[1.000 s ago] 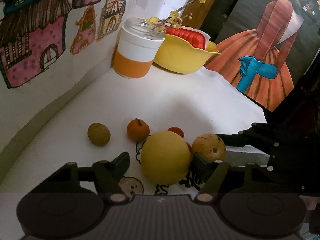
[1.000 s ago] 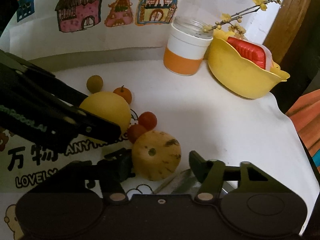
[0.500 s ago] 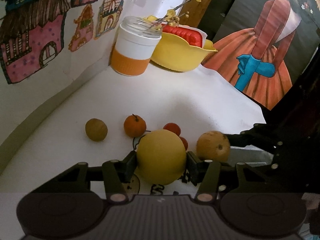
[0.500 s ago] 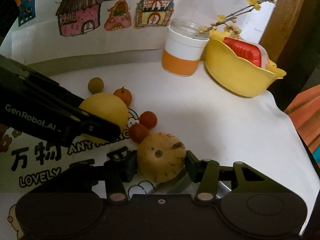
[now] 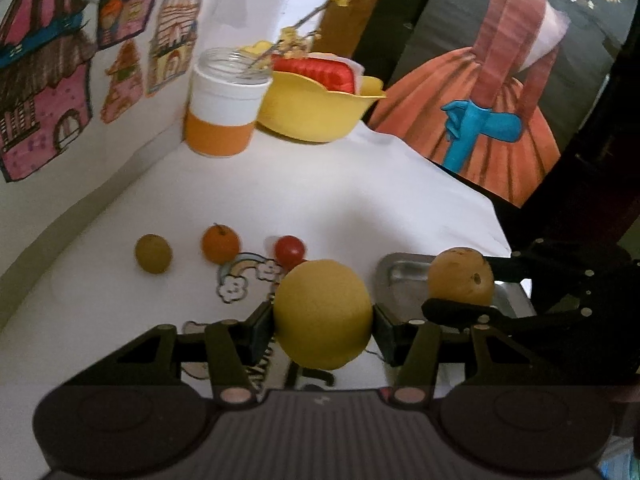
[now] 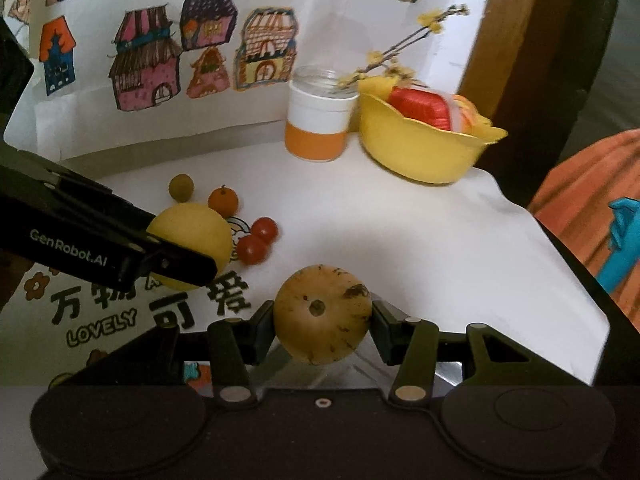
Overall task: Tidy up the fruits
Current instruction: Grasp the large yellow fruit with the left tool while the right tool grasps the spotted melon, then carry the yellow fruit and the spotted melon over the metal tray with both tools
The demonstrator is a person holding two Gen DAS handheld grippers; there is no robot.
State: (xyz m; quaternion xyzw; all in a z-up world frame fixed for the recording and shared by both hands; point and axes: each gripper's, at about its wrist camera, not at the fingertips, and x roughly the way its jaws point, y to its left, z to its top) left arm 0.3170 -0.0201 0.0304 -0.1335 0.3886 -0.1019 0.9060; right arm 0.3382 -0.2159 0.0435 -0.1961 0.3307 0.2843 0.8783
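While the left gripper [image 5: 323, 320] pinches the big yellow fruit [image 5: 323, 314] in its jaws above the tabletop [image 5: 320, 192], the right gripper [image 6: 322, 320] pinches the speckled brown fruit [image 6: 322, 314] over a metal tray [image 5: 404, 276].

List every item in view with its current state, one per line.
left gripper: shut on large yellow fruit
right gripper: shut on spotted brown fruit
metal tray: on the cloth, nothing seen lying in it
glass jar: upright, no lid
yellow bowl: upright, holding a red item
small orange: loose on the cloth
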